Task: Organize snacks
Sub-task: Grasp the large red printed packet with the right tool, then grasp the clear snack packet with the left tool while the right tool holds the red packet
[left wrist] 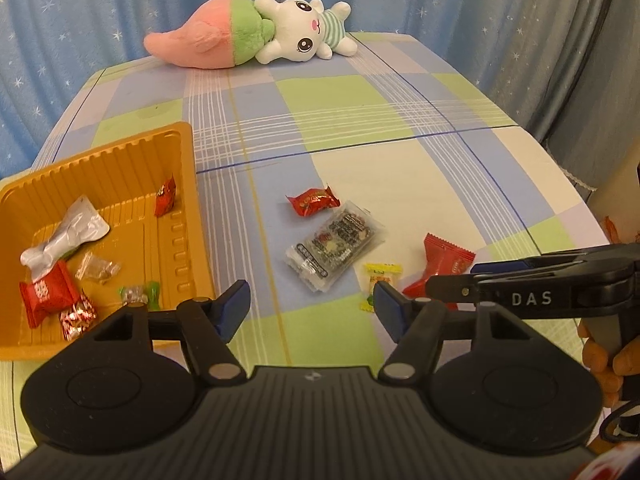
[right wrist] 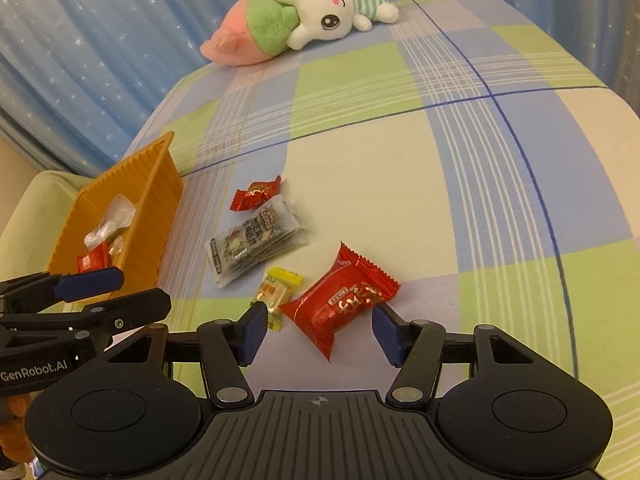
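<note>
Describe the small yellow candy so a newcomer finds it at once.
Start at the orange tray on the checked tablecloth; four loose snacks lie beside it. The yellow candy sits between the clear dark-printed packet and the big red packet. It is the smallest, the only yellow one.

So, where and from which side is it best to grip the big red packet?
Probably across the puffy middle of the big red packet, coming from above with the right gripper, whose open jaws already stand on either side of it. It lies flat and diagonal on the table; the crimped ends are thin and floppy, and the yellow candy crowds its left end.
</note>
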`<state>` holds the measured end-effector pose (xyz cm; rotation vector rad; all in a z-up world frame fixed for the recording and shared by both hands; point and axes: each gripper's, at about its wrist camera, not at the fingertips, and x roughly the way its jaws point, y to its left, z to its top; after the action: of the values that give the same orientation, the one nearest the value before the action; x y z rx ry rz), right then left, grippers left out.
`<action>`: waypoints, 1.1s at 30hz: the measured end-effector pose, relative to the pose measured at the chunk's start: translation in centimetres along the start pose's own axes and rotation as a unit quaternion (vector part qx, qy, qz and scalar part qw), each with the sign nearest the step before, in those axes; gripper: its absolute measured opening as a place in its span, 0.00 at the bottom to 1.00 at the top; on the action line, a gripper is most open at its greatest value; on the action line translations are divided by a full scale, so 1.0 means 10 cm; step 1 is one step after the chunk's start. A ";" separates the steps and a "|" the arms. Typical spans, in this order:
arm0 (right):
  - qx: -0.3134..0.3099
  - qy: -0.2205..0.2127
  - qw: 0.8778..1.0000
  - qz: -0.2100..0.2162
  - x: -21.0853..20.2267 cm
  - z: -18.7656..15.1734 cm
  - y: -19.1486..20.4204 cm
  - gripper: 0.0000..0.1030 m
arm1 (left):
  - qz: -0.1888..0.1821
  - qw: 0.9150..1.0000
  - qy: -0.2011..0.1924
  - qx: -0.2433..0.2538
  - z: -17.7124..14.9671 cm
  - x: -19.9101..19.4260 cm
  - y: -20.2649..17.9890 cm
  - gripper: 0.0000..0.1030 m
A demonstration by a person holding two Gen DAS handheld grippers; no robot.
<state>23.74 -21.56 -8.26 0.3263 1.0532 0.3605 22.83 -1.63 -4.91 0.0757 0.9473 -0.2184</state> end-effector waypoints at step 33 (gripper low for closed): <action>-0.026 -0.018 0.996 -0.080 0.06 0.21 -0.21 0.26 | -0.012 0.984 0.072 0.162 0.36 0.88 -0.29 0.55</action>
<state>26.14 -23.38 -8.70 0.1990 1.0262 0.2373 30.02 -6.35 -9.87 0.3840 1.0498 -0.3920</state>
